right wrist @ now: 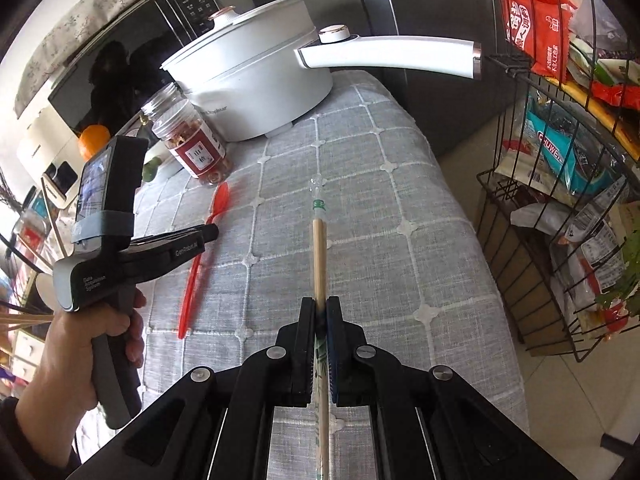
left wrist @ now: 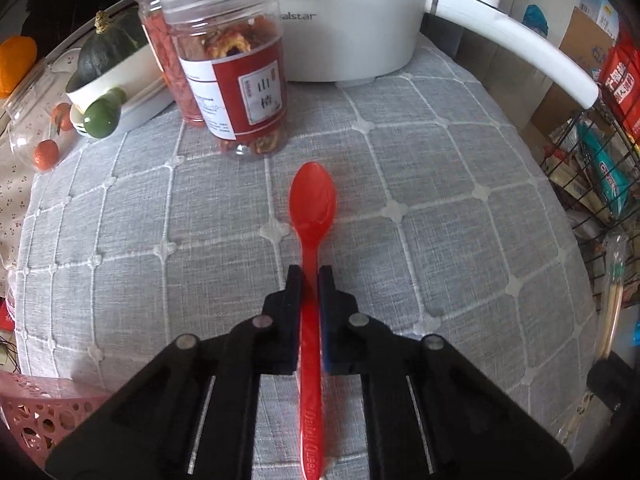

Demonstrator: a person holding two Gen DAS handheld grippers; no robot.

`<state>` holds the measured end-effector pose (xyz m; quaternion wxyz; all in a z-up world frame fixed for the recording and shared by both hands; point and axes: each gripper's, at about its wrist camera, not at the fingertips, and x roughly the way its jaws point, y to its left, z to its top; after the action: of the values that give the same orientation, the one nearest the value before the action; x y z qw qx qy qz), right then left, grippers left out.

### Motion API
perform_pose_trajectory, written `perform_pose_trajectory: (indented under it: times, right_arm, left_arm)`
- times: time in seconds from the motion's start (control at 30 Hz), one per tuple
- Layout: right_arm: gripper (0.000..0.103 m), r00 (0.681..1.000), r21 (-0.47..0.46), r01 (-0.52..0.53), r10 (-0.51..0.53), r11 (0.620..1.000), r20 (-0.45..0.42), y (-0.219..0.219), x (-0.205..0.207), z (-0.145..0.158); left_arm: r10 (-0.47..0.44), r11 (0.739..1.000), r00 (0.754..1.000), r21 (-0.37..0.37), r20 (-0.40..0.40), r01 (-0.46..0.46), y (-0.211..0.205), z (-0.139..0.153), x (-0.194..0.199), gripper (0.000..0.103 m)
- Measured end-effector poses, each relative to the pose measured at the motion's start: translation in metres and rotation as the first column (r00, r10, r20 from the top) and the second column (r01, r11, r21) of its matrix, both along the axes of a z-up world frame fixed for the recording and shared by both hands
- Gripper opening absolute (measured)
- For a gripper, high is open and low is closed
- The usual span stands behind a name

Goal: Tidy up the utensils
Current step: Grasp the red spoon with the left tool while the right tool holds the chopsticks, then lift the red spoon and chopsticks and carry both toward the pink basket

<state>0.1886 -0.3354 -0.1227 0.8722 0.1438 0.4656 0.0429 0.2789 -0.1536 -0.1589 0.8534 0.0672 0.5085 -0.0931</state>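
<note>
Utensils are held one per tool above the grey quilted tablecloth: the left gripper is clamped on the handle of a red plastic spoon, bowl pointing forward toward the labelled jar. The right gripper is clamped on wrapped wooden chopsticks, which point toward the white electric pot; a wire snack rack stands to the right.

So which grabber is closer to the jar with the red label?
Left. The left gripper, clamped on the red spoon, sits just short of the jar; the right gripper, gripping wrapped chopsticks, sits farther back.
</note>
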Motion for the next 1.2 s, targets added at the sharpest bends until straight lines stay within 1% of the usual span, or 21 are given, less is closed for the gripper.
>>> perform_pose_trajectory:
  times: [0.13,0.23,0.3,0.37,0.47,0.63,0.8,0.97,1.07,1.1,1.2]
  right_arm:
    - [0.005,1.0,0.01,0.015,-0.015,1.0,0.025,-0.002,-0.008,0.01]
    - [0.005,0.999,0.018,0.03,-0.031,0.999,0.042,-0.002,-0.017,0.02]
    - [0.005,0.998,0.011,0.034,-0.035,0.999,0.058,-0.001,-0.023,0.028]
    - [0.005,0.996,0.007,0.039,-0.039,0.999,0.081,0.001,-0.031,0.038]
    - [0.005,0.992,0.019,0.044,-0.046,0.999,0.12,0.005,-0.044,0.056]
    - [0.005,0.98,0.04,0.039,-0.046,0.998,0.195,0.02,-0.065,0.085]
    - [0.005,0.963,0.039,0.026,-0.035,0.999,0.266,0.037,-0.082,0.108]
    - [0.005,0.939,0.032,-0.001,-0.01,0.999,0.343,0.051,-0.091,0.134]
    - [0.005,0.918,0.032,-0.016,0.002,0.999,0.397,0.06,-0.098,0.151]
    - [0.005,0.911,0.037,-0.024,0.007,0.999,0.412,0.063,-0.1,0.156]
    - [0.005,0.891,0.041,-0.044,0.021,0.998,0.454,0.073,-0.105,0.169]
  left_arm:
    - [-0.016,0.998,0.999,-0.052,0.042,0.018,0.005,0.021,-0.031,0.009]
    - [-0.026,0.992,0.996,-0.117,0.089,0.036,0.012,0.043,-0.065,0.009]
    - [-0.048,0.988,0.991,-0.143,0.128,0.066,0.014,0.059,-0.09,0.009]
    - [-0.072,0.982,0.983,-0.162,0.171,0.1,0.019,0.075,-0.116,0.009]
    - [-0.1,0.969,0.969,-0.199,0.226,0.147,0.02,0.099,-0.143,0.009]
    - [-0.133,0.942,0.934,-0.251,0.332,0.223,0.051,0.143,-0.193,0.009]
    - [-0.128,0.918,0.883,-0.284,0.452,0.278,0.085,0.185,-0.229,0.009]
    - [-0.052,0.883,0.834,-0.364,0.55,0.296,0.127,0.223,-0.251,0.009]
    - [0.031,0.87,0.785,-0.404,0.619,0.284,0.156,0.244,-0.261,0.009]
    - [0.066,0.868,0.765,-0.415,0.641,0.273,0.167,0.25,-0.264,0.009]
    - [0.176,0.867,0.695,-0.444,0.697,0.226,0.201,0.262,-0.267,0.009]
